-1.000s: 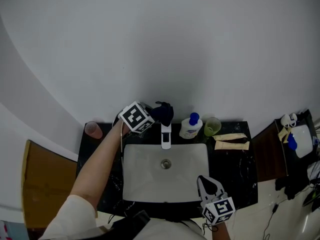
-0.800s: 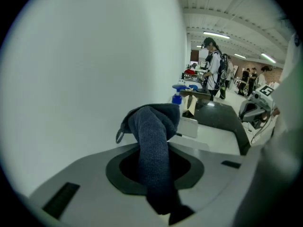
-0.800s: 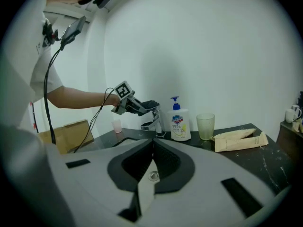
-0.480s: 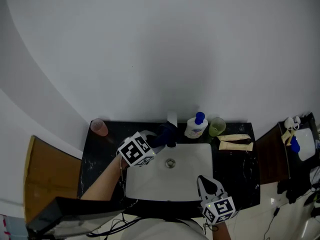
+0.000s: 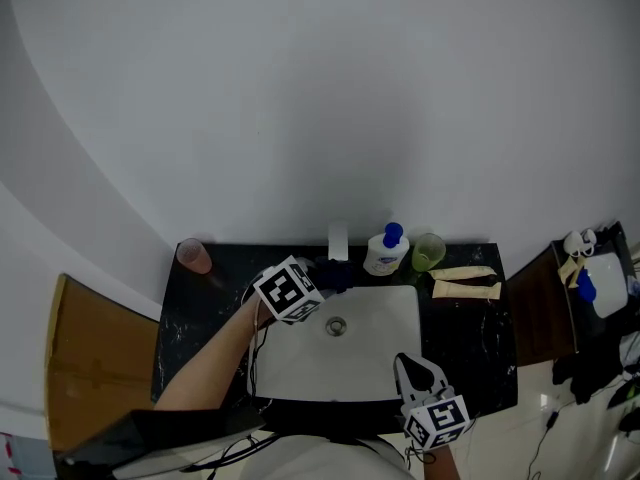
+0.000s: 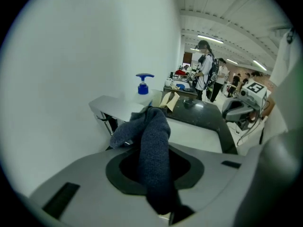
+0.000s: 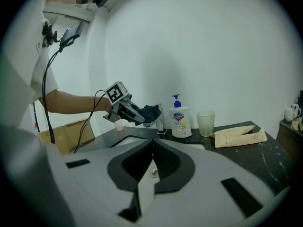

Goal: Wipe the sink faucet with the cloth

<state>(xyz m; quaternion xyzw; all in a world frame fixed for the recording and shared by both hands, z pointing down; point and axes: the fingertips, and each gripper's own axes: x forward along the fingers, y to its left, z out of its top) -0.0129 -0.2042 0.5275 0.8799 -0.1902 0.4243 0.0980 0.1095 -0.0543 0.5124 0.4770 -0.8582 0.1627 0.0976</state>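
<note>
A dark blue cloth (image 6: 154, 143) is pinched in my left gripper (image 5: 318, 280), which is shut on it. The cloth (image 5: 335, 274) rests against the front of the silver faucet (image 5: 338, 241), just under its flat spout (image 6: 116, 109). In the right gripper view the left gripper (image 7: 137, 113) reaches in from the left and presses the cloth (image 7: 150, 112) to the faucet (image 7: 160, 123). My right gripper (image 5: 417, 370) hovers over the near edge of the white sink (image 5: 375, 353), jaws together and empty, pointing at the basin (image 7: 152, 143).
A soap pump bottle (image 5: 383, 252), a green cup (image 5: 428, 253) and paper packets (image 5: 465, 283) stand right of the faucet on the black counter (image 5: 205, 308). A pink cup (image 5: 193, 256) sits at the far left. A brown cardboard box (image 5: 95, 368) is left of the counter.
My left gripper has carried the cloth from above the faucet down its front, toward the basin, then shifted slightly right. The right gripper has stayed put.
</note>
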